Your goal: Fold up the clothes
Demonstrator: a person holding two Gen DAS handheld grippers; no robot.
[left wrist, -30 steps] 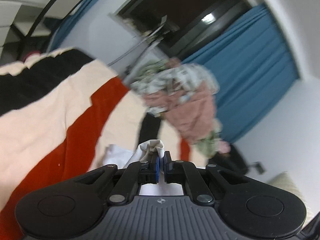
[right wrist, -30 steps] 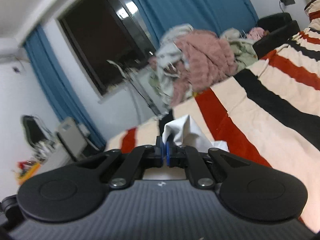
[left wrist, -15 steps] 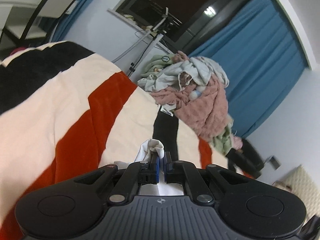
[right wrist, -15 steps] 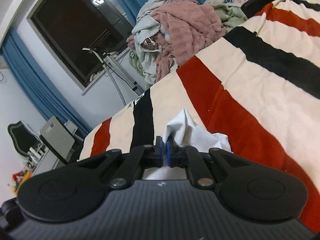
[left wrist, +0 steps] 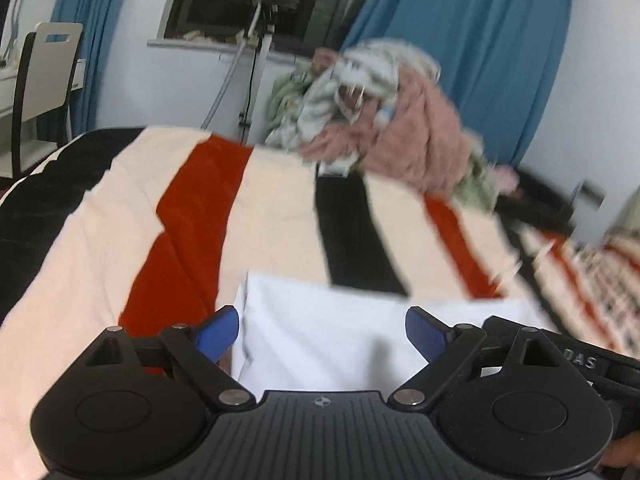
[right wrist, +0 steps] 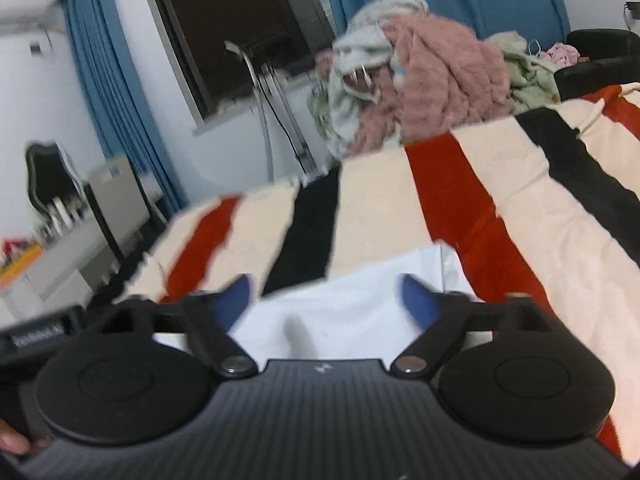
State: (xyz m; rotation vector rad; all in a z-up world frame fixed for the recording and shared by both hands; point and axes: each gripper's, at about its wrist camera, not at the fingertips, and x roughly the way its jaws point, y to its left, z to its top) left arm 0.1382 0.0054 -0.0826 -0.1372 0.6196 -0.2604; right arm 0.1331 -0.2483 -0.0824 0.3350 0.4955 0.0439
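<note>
A white garment [left wrist: 320,328] lies flat on the striped bedspread [left wrist: 276,216], folded with a straight far edge. My left gripper [left wrist: 322,330] hovers over its near part, jaws wide open, nothing held between the blue pads [left wrist: 218,330]. In the right wrist view the same white garment [right wrist: 344,304] lies under my right gripper [right wrist: 328,298], which is also wide open and empty. The other gripper's black body [left wrist: 580,360] shows at the right edge of the left wrist view.
A heap of unfolded clothes [left wrist: 384,120], pink and pale green, sits at the far end of the bed [right wrist: 436,76]. Beyond it are blue curtains [left wrist: 472,40], a dark window and a metal stand [left wrist: 252,60]. A chair [left wrist: 44,80] and desk stand left.
Both grippers were shut on bunched white cloth; now both are open and the garment lies flat on the bed. Both views have swung level toward the clothes heap.
</note>
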